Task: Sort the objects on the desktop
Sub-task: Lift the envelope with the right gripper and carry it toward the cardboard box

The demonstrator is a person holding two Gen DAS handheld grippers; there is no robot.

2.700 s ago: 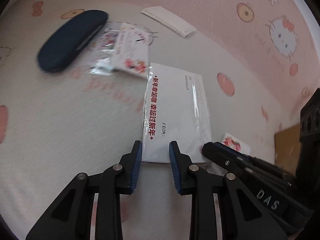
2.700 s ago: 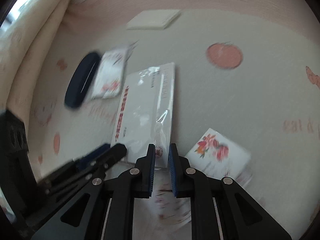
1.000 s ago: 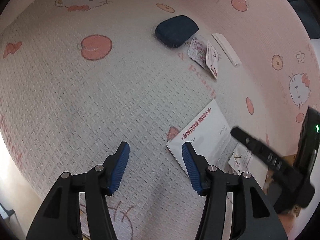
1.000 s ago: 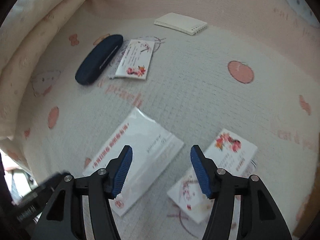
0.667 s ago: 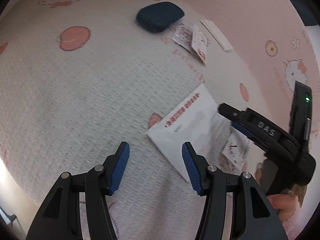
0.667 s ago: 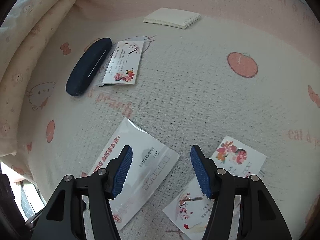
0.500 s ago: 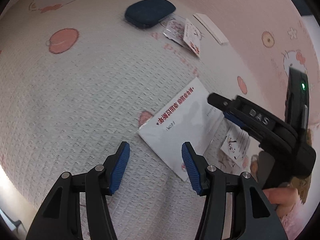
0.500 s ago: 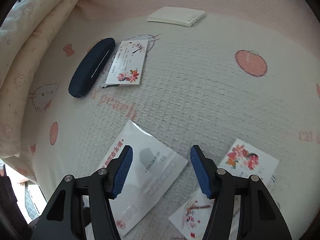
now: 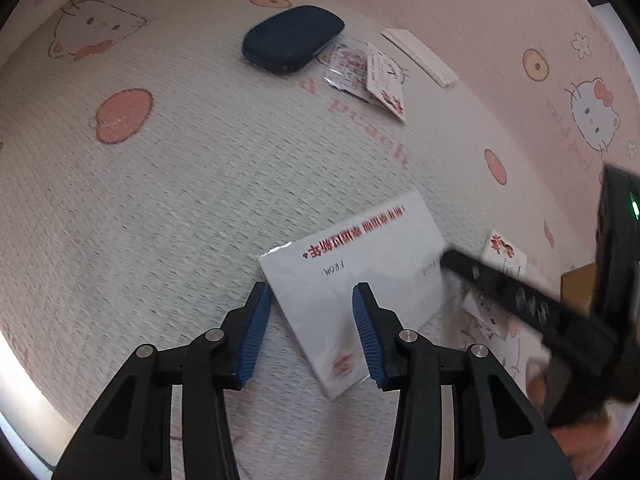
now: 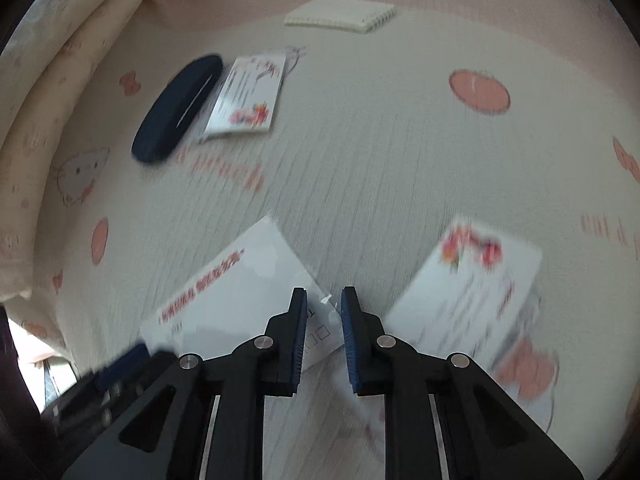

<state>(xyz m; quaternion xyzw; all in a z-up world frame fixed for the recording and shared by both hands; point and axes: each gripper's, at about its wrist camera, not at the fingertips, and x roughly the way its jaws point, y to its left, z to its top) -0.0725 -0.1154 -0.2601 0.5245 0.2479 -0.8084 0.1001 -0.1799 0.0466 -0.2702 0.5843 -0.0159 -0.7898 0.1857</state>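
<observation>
A white envelope with red Chinese print [image 9: 360, 264] lies flat on the cloth; it also shows in the right wrist view [image 10: 240, 292]. My left gripper [image 9: 312, 320] is open, its jaws either side of the envelope's near corner. My right gripper [image 10: 323, 326] is narrowly open and empty, just above the envelope's right corner; it also shows in the left wrist view [image 9: 520, 292]. A floral card [image 10: 472, 292] lies right of the envelope. A dark blue glasses case [image 9: 294, 44] and a second floral card [image 9: 384, 76] lie far back.
A white spiral notebook [image 10: 340, 16] lies at the far edge by the pink cartoon-print wall. A cream curtain [image 10: 48, 80] hangs at the left. A brown box corner [image 9: 576, 284] shows at the right. The cloth has peach prints [image 9: 124, 116].
Both grippers have dropped closer to the white envelope. My right gripper's jaws have narrowed from wide open. My left gripper stays open and now straddles the envelope's corner.
</observation>
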